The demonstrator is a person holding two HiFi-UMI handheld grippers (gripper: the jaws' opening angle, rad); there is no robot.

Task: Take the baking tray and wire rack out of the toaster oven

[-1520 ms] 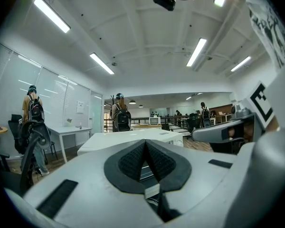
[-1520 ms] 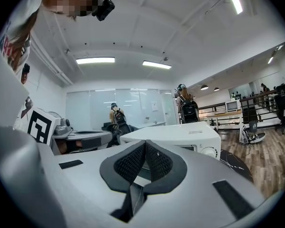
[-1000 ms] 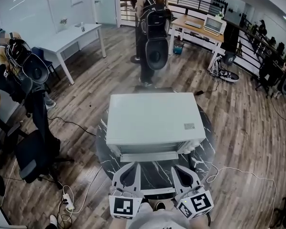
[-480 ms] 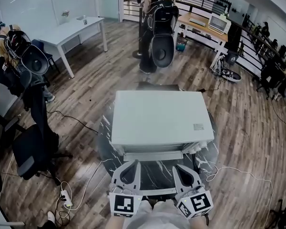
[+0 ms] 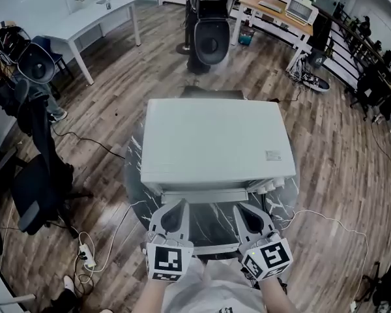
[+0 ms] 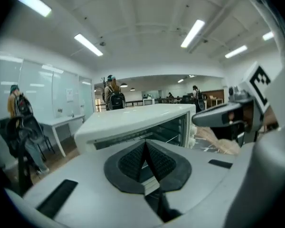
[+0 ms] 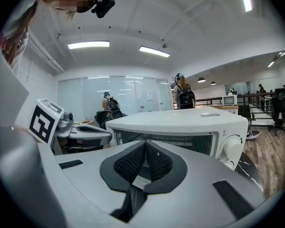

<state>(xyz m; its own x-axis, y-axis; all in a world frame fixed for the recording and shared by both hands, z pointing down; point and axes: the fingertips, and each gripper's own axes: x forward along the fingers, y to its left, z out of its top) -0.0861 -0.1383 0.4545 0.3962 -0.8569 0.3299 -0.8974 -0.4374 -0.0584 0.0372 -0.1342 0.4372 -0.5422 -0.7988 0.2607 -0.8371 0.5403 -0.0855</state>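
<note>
l gripper (image 5: 180, 204) & r gripper (image 5: 238, 207) — jaws shut, empty — have sunk nearer the oven (image 5: 215, 142). door (image 5: 205, 196) still closed, tray & rack prob. inside — open it first.

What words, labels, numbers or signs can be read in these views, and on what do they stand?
No text can be read.
Sticker on top of the toaster oven: too small to read.
Marks round the oven's knob: blurred.
Sheet on the glass wall: too small.
Marker cubes: black-and-white square patterns only, no letters.
</note>
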